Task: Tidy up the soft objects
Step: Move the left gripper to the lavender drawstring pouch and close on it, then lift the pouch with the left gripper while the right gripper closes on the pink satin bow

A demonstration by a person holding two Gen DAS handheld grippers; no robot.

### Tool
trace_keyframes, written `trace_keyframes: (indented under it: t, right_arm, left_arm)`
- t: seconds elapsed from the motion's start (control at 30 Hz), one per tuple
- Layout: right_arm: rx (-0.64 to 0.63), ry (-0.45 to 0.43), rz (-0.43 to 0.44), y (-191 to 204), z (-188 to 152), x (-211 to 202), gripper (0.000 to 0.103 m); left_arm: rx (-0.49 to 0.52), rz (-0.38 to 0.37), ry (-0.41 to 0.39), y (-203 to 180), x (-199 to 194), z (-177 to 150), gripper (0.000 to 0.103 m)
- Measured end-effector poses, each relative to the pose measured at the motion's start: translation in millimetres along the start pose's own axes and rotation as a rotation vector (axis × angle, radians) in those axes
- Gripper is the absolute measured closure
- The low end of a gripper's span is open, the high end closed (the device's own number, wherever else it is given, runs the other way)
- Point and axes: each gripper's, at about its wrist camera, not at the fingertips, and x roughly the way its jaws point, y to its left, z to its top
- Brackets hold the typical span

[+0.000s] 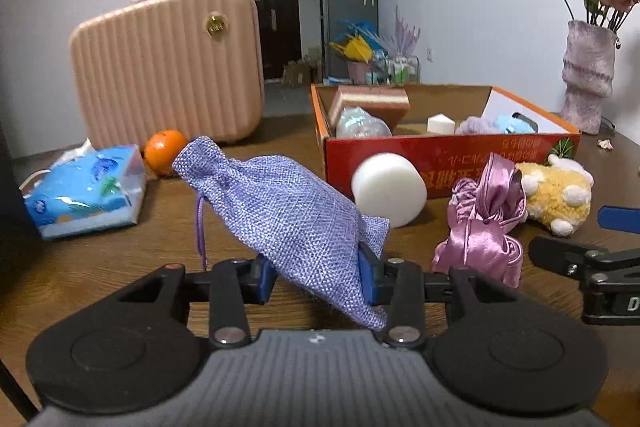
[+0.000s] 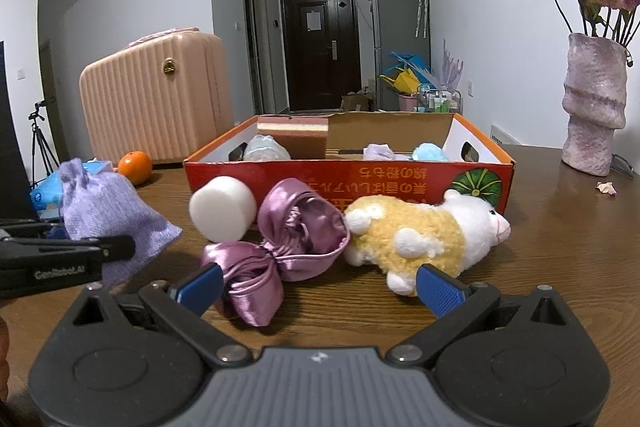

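Left gripper (image 1: 320, 281) clamped on the lilac woven drawstring pouch (image 1: 288, 215), frame centre. Right gripper (image 2: 318, 291) jaws apart, empty. Lift clear of the white foam cylinder (image 1: 389, 190), drop into the red cardboard box (image 1: 452, 157) upper right.

On the table: one lilac woven pouch (image 1: 288, 211), one satin pouch (image 2: 280, 247), one white foam cylinder (image 2: 222, 209), one plush toy (image 2: 420, 239), one orange (image 2: 135, 167), one tissue pack (image 1: 84, 195), one vase (image 2: 594, 107), and one red box (image 2: 360, 179) holding perhaps five items.
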Motion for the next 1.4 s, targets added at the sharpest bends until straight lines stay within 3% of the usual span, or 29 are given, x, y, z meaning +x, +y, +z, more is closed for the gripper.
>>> trace_keyframes:
  t: [0.6,1.07,1.27,1.4]
  right_arm:
    - [-0.013,0.015,0.012,32.4,1.6,13.5,0.000]
    - [0.019,0.094,-0.018,43.5,12.5,50.7,0.003]
    - [0.021,0.132,-0.022,46.1,15.5,67.3,0.017]
    - [0.021,0.150,-0.014,46.5,15.4,71.2,0.037]
  left_arm:
    - [-0.001,0.059,-0.055,13.2,-19.5,-3.2,0.062]
    - [0.006,0.102,-0.059,20.2,-16.3,-3.2,0.062]
    - [0.004,0.110,-0.056,21.6,-14.9,-3.2,0.062]
    - [0.004,0.112,-0.056,22.1,-14.6,-3.3,0.062]
